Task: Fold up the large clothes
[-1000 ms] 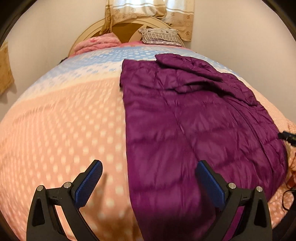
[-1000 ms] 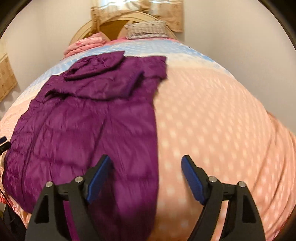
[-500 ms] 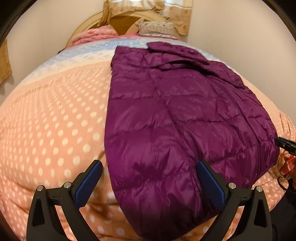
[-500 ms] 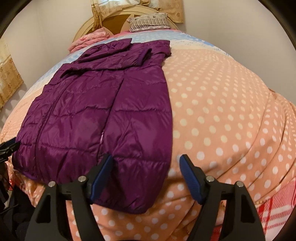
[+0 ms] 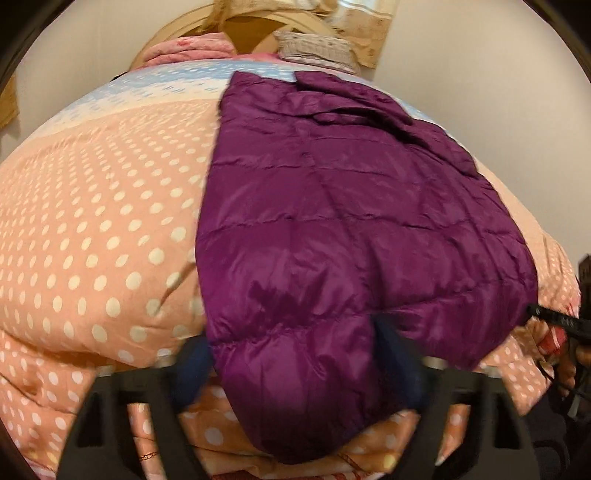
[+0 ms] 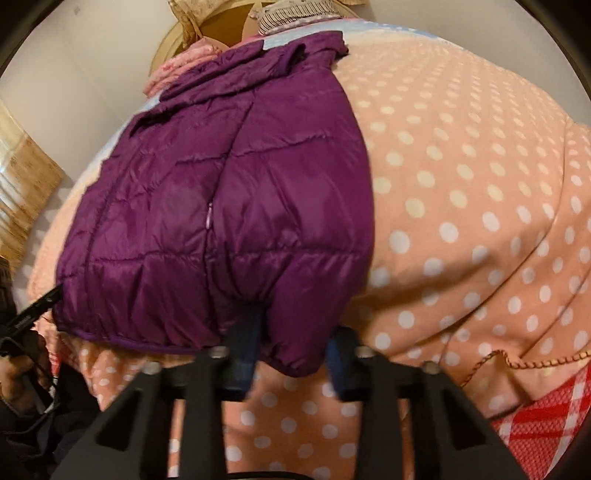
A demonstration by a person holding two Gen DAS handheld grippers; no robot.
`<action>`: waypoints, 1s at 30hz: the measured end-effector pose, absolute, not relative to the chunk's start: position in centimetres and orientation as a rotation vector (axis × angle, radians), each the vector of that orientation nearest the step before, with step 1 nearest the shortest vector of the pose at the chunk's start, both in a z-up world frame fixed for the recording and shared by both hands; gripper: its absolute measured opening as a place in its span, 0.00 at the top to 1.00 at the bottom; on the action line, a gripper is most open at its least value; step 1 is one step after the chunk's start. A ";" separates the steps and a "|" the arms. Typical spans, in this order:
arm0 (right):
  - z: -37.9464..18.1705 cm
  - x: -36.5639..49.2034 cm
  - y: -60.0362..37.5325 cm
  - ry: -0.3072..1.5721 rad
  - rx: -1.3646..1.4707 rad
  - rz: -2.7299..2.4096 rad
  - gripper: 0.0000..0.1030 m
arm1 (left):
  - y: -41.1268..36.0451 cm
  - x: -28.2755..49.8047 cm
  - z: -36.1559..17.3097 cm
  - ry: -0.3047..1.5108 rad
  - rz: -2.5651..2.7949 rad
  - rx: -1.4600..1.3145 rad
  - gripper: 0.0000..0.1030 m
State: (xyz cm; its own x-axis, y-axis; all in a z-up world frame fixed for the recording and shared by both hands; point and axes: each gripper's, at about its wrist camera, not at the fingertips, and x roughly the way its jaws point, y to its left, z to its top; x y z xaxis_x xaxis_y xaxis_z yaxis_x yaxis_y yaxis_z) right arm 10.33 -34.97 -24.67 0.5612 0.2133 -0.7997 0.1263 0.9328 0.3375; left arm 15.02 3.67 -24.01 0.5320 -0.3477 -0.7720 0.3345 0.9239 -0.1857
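Purple quilted down jacket (image 5: 351, 221), spread lengthwise on a peach polka-dot bedspread (image 5: 96, 221), collar toward the headboard (image 5: 243, 29), hem bulging over the near edge of the bed. Sleeves apparently folded across the upper body, zip line visible down the front in the right view. Half a second ago both tools hovering back from the hem with fingers wide; now pushed in at the two near corners. Left gripper (image 5: 295, 365) straddling the left hem corner, fingers narrower than before but blurred, so impossible to say whether actually pinching. Right gripper (image 6: 291, 362) likewise around the right hem corner (image 6: 295, 343), fingers drawn noticeably closer, fabric bunched between them, firm contact also unclear through motion blur. Likely meaning: grasp of the hem under way, ready for lifting the bottom edge up toward the collar for a crosswise fold. Striped pillow (image 5: 314, 48) and pink blanket (image 5: 188, 48) by the headboard.
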 end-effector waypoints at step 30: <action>-4.3 -0.5 -32.0 0.377 0.333 0.247 0.93 | 8.4 8.6 -4.0 0.461 -0.612 -0.058 0.97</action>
State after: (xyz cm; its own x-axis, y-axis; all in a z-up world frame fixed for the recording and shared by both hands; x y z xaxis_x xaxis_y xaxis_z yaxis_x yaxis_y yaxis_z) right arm -0.46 -32.02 -4.27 0.9011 0.2953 -0.3175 -0.1728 0.9162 0.3615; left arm 8.60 8.44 -3.96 0.7206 -0.5662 -0.4003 0.5407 0.8202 -0.1867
